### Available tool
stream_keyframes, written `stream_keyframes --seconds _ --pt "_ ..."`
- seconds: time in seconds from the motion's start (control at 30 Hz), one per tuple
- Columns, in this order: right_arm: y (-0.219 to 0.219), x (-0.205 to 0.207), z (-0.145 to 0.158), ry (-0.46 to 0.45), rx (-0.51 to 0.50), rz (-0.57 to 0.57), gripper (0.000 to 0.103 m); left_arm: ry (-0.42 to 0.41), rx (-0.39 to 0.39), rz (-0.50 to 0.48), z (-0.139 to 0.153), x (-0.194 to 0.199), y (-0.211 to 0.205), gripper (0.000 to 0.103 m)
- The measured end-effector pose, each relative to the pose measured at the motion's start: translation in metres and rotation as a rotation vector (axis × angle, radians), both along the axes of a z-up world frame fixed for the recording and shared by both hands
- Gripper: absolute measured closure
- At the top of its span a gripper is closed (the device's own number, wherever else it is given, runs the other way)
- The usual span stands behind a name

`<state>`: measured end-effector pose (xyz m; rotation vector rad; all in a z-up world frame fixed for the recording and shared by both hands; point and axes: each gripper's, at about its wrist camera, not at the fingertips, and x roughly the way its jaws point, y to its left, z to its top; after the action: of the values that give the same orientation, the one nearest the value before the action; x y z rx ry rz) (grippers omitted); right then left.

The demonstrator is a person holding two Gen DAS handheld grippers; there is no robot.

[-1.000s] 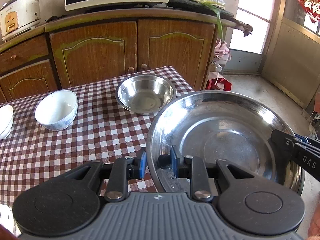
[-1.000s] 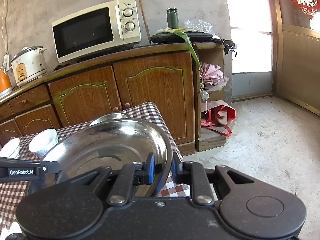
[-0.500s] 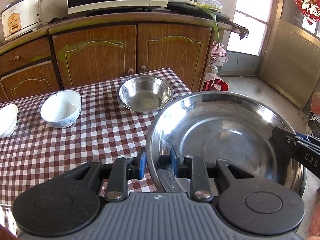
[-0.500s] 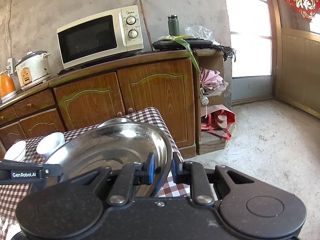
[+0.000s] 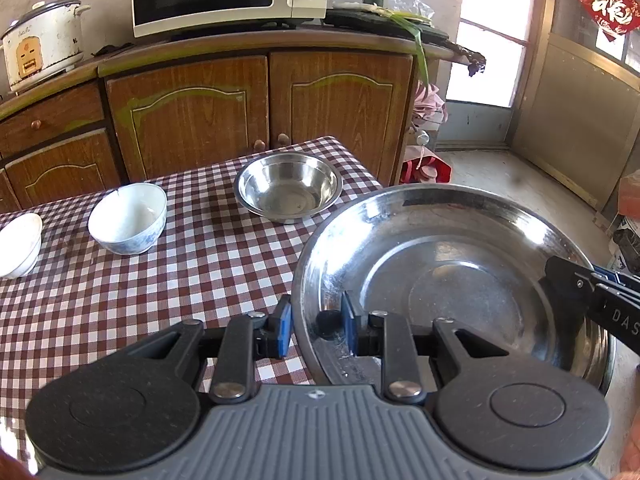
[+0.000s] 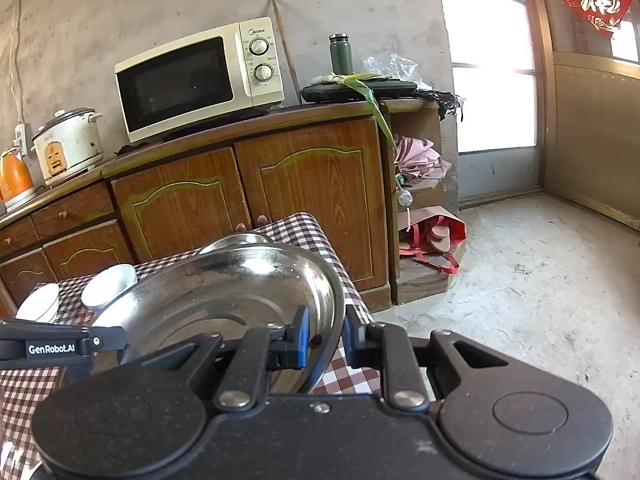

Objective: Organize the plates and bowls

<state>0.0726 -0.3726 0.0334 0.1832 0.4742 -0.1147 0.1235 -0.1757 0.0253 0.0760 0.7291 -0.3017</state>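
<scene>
Gripping the same wide steel plate (image 5: 448, 288) from opposite edges, both grippers carry it clear of the bench (image 5: 120, 300), and it hangs partly past the bench's right-hand edge with bare floor beyond.

Starting at the far left, ahead of the left gripper (image 5: 316, 326), a small white bowl (image 5: 18, 246) sits at the picture's margin, then a second white bowl with blue markings (image 5: 128, 218) just beside it. Further right, ahead of the left fingers (image 5: 282, 326) and slightly to their right, rests the steel bowl (image 5: 288, 186), upright and empty. The left fingers pinch the plate's near-left rim, one pad outside the wall and one inside. Across the plate, the right gripper (image 6: 324, 338) clamps the opposite rim the same way, its inner pad against the polished inside.

My reading is that the plate has to travel forward and leftward from the fingers to come back over the checked cloth; the steel bowl lies nearer the left hand, so that side likely leads any setting down. The plate is round, so no long axis matters, only keeping it level between the two grips.

Readable writing: "GenRobot.AI" on the left gripper's arm, "DAS" on the right gripper's arm, "Midea" on the microwave (image 6: 200, 80).
</scene>
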Motion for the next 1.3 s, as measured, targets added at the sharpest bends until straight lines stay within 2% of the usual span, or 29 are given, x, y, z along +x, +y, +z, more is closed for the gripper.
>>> stream_keyframes --seconds 0.7,1.3 --pt "-0.005 -0.057 0.003 -0.007 0.006 -0.070 0.080 0.000 -0.006 -0.064 -0.002 -0.038 -0.006 0.075" --pt "0.019 -0.084 0.010 -0.022 -0.012 -0.045 0.080 -0.001 -0.026 -0.030 -0.001 -0.063 0.020 0.075"
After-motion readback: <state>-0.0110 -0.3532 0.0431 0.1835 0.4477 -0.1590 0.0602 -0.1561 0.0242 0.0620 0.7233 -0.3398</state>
